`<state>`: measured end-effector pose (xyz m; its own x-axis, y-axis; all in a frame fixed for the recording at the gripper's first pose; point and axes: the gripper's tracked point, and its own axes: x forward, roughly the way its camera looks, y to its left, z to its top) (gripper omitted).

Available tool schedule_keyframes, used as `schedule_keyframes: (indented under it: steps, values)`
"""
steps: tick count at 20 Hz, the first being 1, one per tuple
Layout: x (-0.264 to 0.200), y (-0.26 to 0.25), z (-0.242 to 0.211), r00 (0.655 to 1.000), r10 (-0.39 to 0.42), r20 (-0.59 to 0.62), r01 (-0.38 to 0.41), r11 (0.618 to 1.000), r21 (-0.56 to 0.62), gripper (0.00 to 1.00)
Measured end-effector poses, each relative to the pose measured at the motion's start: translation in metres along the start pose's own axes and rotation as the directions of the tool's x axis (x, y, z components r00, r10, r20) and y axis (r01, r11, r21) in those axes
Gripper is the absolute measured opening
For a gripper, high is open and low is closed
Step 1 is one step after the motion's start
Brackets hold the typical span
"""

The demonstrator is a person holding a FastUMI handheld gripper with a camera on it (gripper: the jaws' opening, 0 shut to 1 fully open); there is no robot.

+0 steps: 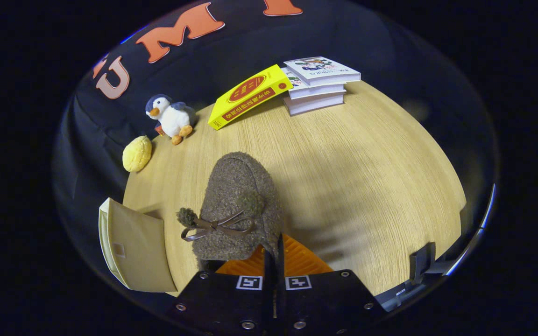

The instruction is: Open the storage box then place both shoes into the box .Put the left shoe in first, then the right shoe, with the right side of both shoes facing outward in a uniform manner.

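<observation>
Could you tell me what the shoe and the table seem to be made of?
Shoe: looks like a nubby fleece or boucle fabric, matte, with fuzzy pompoms and a thin, smooth, leather-like bow. The gripper is shut on its rim. Table: pale wood or wood-look laminate, judging by fine straight grain lines and a mild sheen.

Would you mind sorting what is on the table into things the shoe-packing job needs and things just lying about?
For the job:
- fuzzy brown shoe, held up by its rear edge
- tongs, shut on it
- beige storage box, beside the shoe

Lying about:
- plush penguin
- yellow plush bun
- yellow book
- stack of books
</observation>
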<state>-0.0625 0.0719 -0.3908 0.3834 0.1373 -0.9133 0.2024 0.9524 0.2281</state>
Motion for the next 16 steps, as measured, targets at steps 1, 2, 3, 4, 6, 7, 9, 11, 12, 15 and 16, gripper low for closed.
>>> schedule_keyframes:
  steps: [1,2,3,4,6,7,9,11,12,15,16]
  values:
    - [-0.009,0.012,-0.002,1.000,0.014,-0.002,-0.014,1.000,0.017,0.04]
    - [-0.018,0.024,-0.005,1.000,0.029,-0.010,-0.029,0.999,0.027,0.04]
    - [-0.027,0.036,-0.008,0.999,0.041,-0.018,-0.040,0.999,0.028,0.04]
    - [-0.037,0.048,-0.012,0.998,0.052,-0.025,-0.051,0.998,0.022,0.03]
    - [-0.049,0.079,-0.015,0.996,0.082,-0.034,-0.082,0.997,0.010,0.04]
    - [-0.055,0.093,-0.018,0.995,0.097,-0.037,-0.097,0.995,0.005,0.04]
    - [-0.068,0.123,-0.025,0.991,0.128,-0.043,-0.129,0.991,-0.022,0.03]
    - [-0.076,0.155,-0.032,0.987,0.155,-0.050,-0.158,0.986,-0.061,0.03]
    - [-0.078,0.171,-0.036,0.984,0.167,-0.056,-0.171,0.982,-0.080,0.03]
    - [-0.084,0.221,-0.049,0.973,0.219,-0.076,-0.227,0.966,-0.124,0.03]
    - [-0.085,0.235,-0.053,0.969,0.230,-0.087,-0.240,0.962,-0.132,0.03]
